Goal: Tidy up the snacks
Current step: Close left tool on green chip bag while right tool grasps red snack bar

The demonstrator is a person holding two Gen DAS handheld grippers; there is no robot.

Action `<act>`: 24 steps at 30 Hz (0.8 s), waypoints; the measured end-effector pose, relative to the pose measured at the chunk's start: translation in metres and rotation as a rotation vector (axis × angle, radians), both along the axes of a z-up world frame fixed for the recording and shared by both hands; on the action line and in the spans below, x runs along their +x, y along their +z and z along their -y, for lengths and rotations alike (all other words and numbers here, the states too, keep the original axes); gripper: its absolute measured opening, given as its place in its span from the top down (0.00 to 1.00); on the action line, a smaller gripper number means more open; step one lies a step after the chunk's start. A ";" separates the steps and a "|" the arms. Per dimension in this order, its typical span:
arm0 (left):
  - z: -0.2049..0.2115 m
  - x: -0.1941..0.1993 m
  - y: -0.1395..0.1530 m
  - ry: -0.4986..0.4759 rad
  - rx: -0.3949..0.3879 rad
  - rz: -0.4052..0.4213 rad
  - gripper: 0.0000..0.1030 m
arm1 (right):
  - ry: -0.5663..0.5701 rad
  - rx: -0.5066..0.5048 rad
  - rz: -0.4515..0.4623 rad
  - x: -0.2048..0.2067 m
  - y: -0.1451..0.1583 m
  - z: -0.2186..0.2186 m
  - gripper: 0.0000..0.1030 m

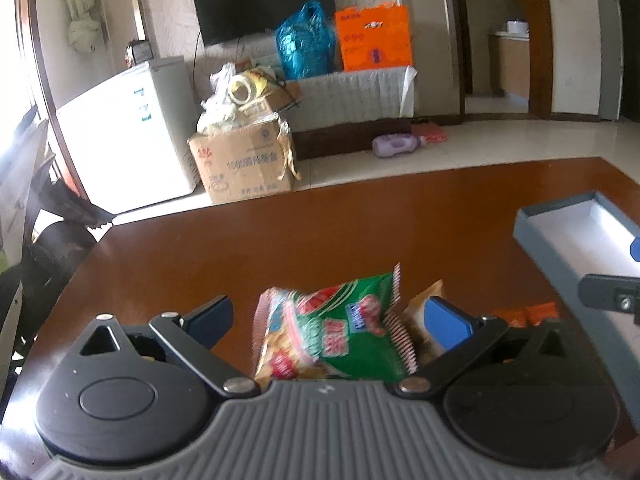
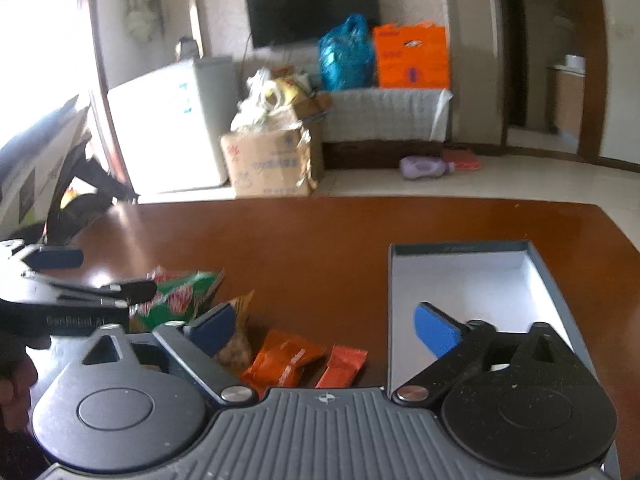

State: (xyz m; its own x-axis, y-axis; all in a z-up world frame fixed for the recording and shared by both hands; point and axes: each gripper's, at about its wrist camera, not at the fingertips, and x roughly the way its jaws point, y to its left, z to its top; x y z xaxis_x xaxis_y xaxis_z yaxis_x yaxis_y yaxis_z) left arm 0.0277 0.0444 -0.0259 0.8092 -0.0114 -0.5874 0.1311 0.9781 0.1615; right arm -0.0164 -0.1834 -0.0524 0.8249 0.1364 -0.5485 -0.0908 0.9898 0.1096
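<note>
Both tools are spread wide with nothing pinched. Left tool (image 1: 326,316) hangs low over the brown wooden counter (image 1: 360,216), and the crinkled green and red foil snack packet (image 1: 340,328) lies between its blue-padded fingers (image 1: 446,322), untouched as far as the blur allows. Just beyond the right-hand finger of that tool sits a tan snack pouch (image 1: 426,300), partly hidden. Right tool (image 2: 326,328) hovers with two small orange foil sachets (image 2: 288,360) lying side by side between its fingers, close to its base, not gripped; its right finger reaches over the shallow grey cardboard tray with a white floor (image 2: 472,276)

Judging by this, the sorting has barely begun: the tray looks bare where it shows, and all four snacks are still loose on the counter to the left of it. Every packet is left to carry across

Room is good ahead of both tools, where the counter runs bare to its far edge. The tight spots are sideways: the tray's near left wall stands just beside the orange sachets, so anything going in must clear that rim, and the two tools are near each other, the left one's fingers showing at the left of the right tool's view
</note>
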 end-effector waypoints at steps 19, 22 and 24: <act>-0.039 0.031 -0.040 0.008 -0.064 -0.154 0.14 | 0.089 -0.045 -0.182 0.014 -0.043 -0.016 0.33; -0.045 0.036 -0.046 0.009 -0.118 -0.175 0.14 | 0.086 -0.061 -0.200 0.016 -0.048 -0.017 0.33; -0.043 0.038 -0.047 0.000 -0.117 -0.168 0.14 | 0.086 -0.076 -0.213 0.016 -0.051 -0.018 0.33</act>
State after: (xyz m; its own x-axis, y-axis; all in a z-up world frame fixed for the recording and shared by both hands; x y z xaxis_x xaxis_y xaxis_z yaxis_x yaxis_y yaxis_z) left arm 0.0655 0.0872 -0.0725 0.6998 -0.0875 -0.7090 0.1465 0.9890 0.0225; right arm -0.0003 -0.1657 -0.1032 0.6763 0.1530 -0.7206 -0.1583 0.9855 0.0607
